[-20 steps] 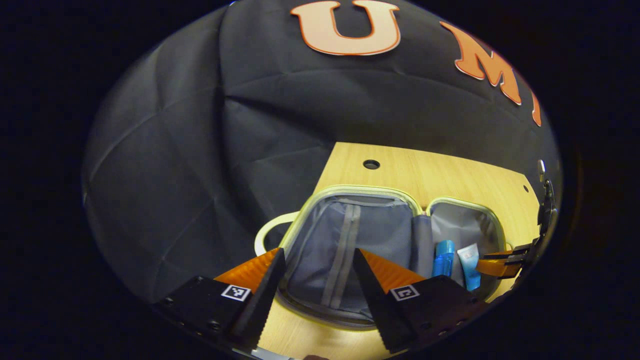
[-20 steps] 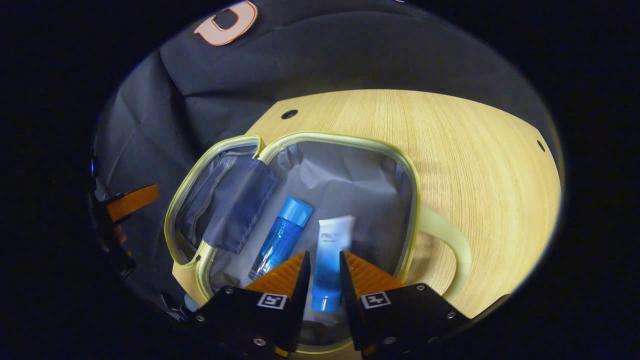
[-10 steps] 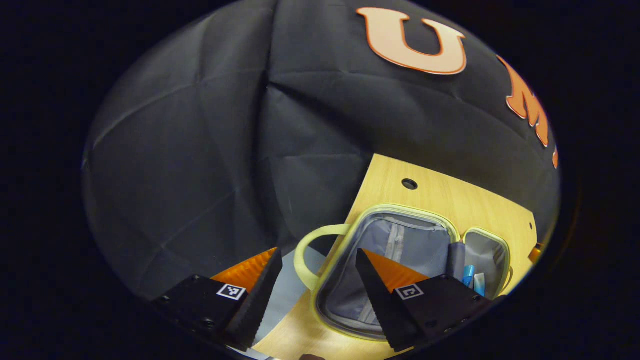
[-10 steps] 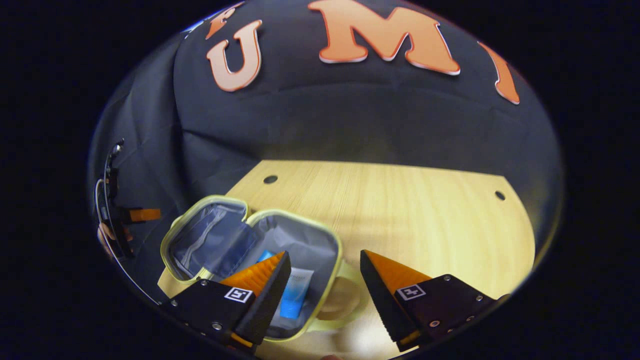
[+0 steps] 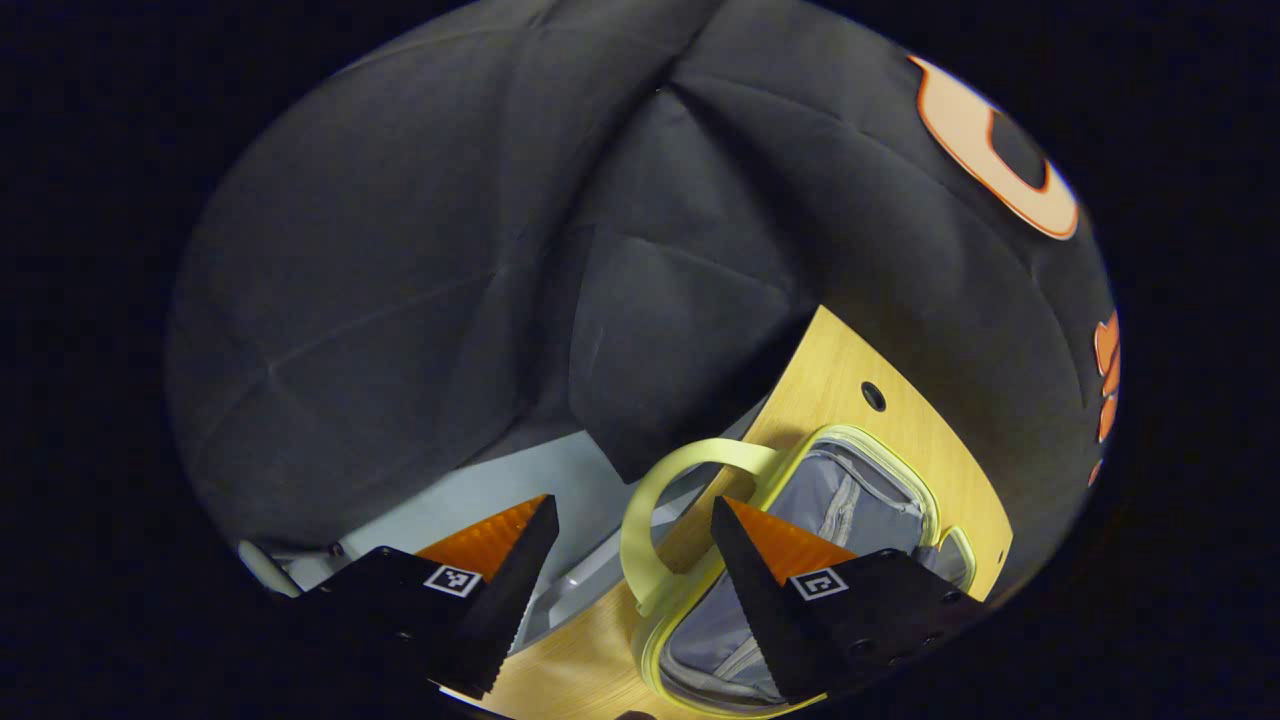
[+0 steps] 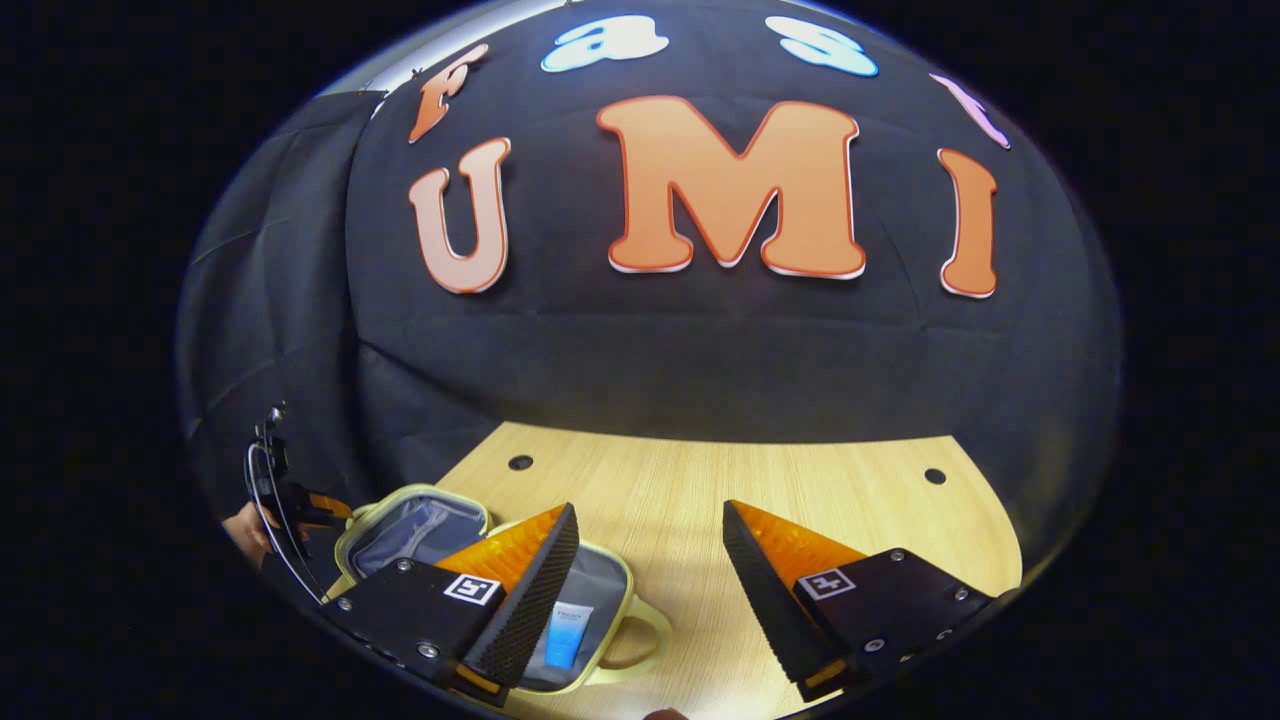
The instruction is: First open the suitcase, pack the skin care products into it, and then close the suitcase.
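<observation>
Pale wood tabletop (image 6: 760,500) against the black cloth wall; the small suitcase (image 6: 400,520) lies spread open on it near the left edge.

Left tongs (image 5: 630,560): released, nothing between the fingers. The suitcase's yellow-green handle (image 5: 650,500) arcs up in the gap between them, over the tabletop's edge; whether a finger touches it cannot be told. Beyond it, the grey-lined lid half (image 5: 850,500).

Right tongs (image 6: 648,570): released, empty, over bare wood just right of the case. A blue-and-white tube (image 6: 566,630) lies in the near half, beside the left finger.

Judgement: packing looks finished, closing is the step in hand. To do it well, clench the left tongs squarely on the handle or rim, swing the lid half over on its hinge in an arc, not a drag. Right tongs could steady the filled half so it doesn't slide, and keep the tube clear of the rim.
</observation>
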`<state>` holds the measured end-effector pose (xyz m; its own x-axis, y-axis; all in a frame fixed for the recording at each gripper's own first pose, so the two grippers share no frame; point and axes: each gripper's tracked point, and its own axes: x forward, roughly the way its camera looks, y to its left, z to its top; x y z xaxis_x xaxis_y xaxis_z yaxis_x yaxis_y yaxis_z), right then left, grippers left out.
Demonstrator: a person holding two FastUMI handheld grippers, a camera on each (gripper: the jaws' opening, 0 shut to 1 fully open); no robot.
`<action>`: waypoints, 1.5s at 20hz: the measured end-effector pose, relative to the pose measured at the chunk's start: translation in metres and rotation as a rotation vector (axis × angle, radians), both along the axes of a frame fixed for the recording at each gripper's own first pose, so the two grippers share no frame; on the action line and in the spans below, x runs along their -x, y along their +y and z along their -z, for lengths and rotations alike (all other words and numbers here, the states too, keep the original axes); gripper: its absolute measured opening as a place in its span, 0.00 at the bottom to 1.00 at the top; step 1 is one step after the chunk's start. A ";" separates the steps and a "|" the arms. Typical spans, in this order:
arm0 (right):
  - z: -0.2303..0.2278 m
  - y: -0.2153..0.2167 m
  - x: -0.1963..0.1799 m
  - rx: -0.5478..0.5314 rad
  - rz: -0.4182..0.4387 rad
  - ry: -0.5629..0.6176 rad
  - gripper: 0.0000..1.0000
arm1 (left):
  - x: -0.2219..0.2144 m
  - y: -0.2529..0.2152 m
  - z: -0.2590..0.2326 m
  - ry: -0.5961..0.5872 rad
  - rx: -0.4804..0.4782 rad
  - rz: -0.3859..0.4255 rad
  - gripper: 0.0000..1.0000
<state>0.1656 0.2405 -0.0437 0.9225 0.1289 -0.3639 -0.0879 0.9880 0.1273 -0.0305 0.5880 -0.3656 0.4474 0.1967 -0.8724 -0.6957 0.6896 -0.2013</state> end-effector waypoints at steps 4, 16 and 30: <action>-0.021 -0.010 0.010 -0.014 0.010 -0.038 0.93 | -0.002 0.003 0.029 0.031 0.072 -0.035 0.93; -0.038 -0.046 0.029 0.081 0.015 -0.087 0.93 | -0.021 0.000 0.003 -0.022 0.064 0.042 0.14; -0.045 -0.062 0.029 0.069 -0.074 -0.139 0.93 | -0.073 -0.092 -0.194 -0.272 -0.273 0.372 0.02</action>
